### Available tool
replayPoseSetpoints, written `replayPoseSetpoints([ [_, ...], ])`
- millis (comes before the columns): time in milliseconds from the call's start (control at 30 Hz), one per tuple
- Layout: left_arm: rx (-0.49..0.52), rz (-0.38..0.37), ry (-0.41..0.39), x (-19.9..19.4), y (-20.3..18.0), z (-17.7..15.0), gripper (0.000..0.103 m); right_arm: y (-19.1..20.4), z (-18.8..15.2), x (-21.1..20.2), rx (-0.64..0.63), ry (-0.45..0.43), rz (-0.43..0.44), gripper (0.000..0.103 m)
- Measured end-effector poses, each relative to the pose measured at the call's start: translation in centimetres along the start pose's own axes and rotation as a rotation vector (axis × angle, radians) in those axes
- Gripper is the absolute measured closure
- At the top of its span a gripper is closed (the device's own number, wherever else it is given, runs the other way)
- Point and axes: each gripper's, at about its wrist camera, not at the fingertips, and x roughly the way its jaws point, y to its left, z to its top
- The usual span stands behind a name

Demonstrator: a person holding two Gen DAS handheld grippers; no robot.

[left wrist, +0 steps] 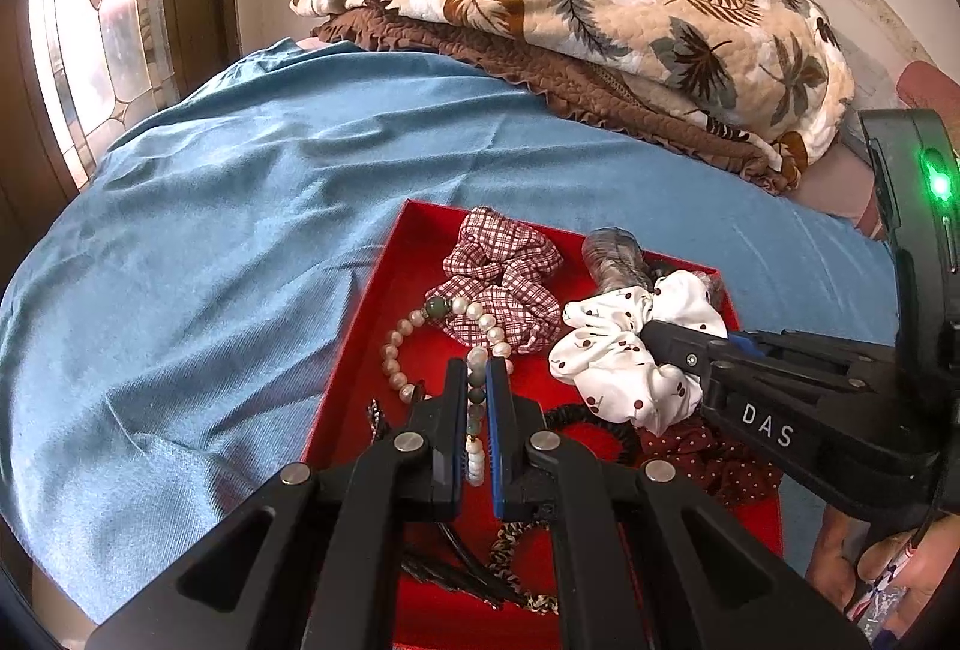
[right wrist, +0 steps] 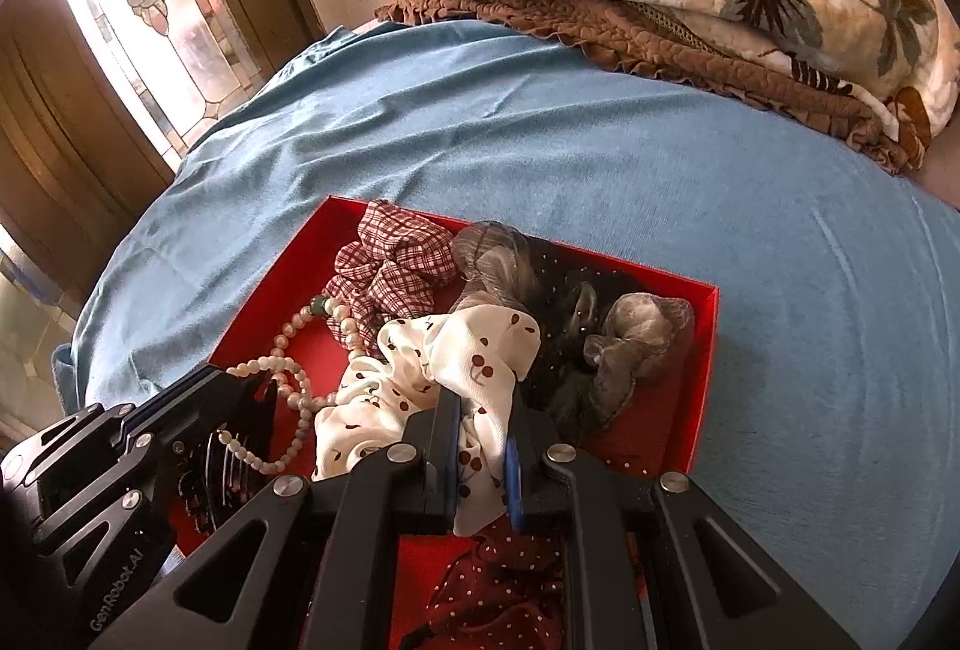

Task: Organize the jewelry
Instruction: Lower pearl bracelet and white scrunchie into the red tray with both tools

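Observation:
A red tray (left wrist: 372, 326) (right wrist: 702, 350) lies on a blue bedsheet and holds hair ties and beads. My left gripper (left wrist: 478, 368) is shut on a pearl bead strand (left wrist: 477, 410) with green beads; the strand (right wrist: 282, 350) loops across the tray floor. My right gripper (right wrist: 486, 398) is shut on a white cherry-print scrunchie (right wrist: 456, 356), which also shows in the left wrist view (left wrist: 612, 356). A red checked scrunchie (left wrist: 504, 266) (right wrist: 390, 266) lies at the tray's far side.
A grey sheer scrunchie (right wrist: 636, 344) and a black dotted one (right wrist: 564, 290) fill the tray's right part. A dark red dotted scrunchie (right wrist: 504, 572), a black coil tie (left wrist: 594, 422) and a black comb clip (right wrist: 222, 464) lie near. A folded leaf-print quilt (left wrist: 600, 8) lies behind.

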Motion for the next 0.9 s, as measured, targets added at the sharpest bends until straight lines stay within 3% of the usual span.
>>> replayPoseSetpoints([
  [633,-0.004,-0.001,0.021,0.5,0.1,-0.1,0.097,-0.2,-0.1,0.6,0.006,0.012,0.001,0.090],
  [767,-0.076,-0.128,-0.011,-0.6,1.3,0.5,0.097,0.0,-0.1,-0.8,-0.010,-0.017,0.005,0.090],
  [900,-0.218,-0.278,-0.057,-2.0,4.2,1.1,0.097,0.2,0.0,-2.8,-0.021,-0.060,0.007,0.090],
])
